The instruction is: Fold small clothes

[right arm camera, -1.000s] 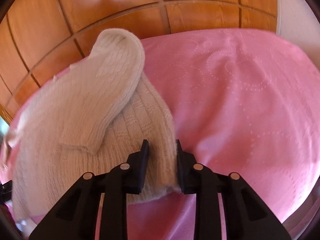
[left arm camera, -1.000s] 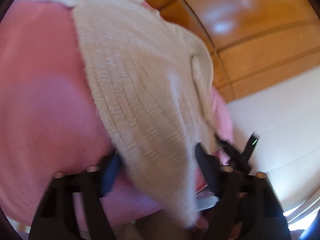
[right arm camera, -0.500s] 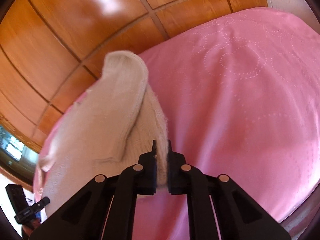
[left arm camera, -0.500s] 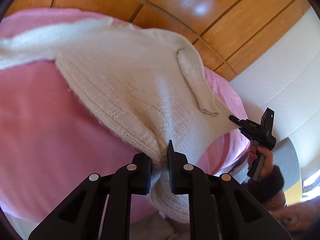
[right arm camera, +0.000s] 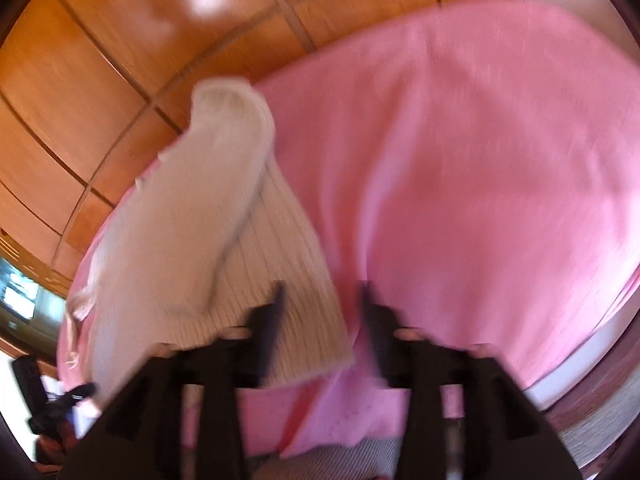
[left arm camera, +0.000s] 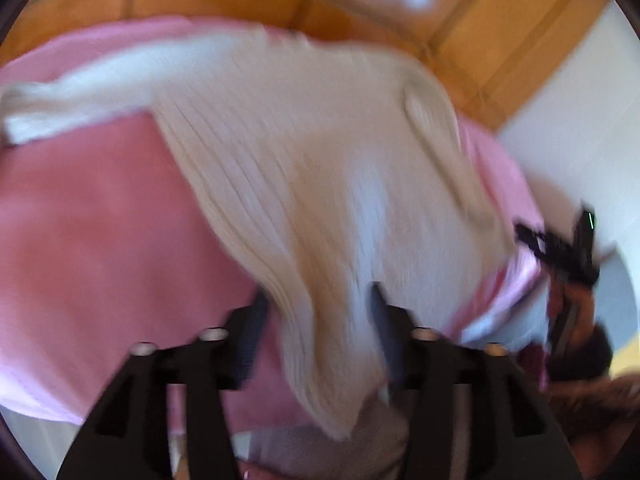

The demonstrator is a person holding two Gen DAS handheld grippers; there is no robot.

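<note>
Between the opening jaws of the left gripper (left arm camera: 316,304) hangs a corner of the cream ribbed-knit sweater (left arm camera: 304,168), unpinched; the right gripper (right arm camera: 320,300) is also releasing its hem. Beneath spreads a pink cloth (right arm camera: 460,160); beyond, glossy wood panelling (right arm camera: 120,60).

Right gripper (right arm camera: 322,312) points down at pink cloth (right arm camera: 460,152); jaws opening, w/ sweater (right arm camera: 192,240) hem corner between them, pads not pressing it; cream knit sweater lies left of centre, one sleeve (right arm camera: 228,128) folded over the body; wood panels (right arm camera: 100,60) behind; other gripper (right arm camera: 44,396) at lower left edge, blurred.
</note>
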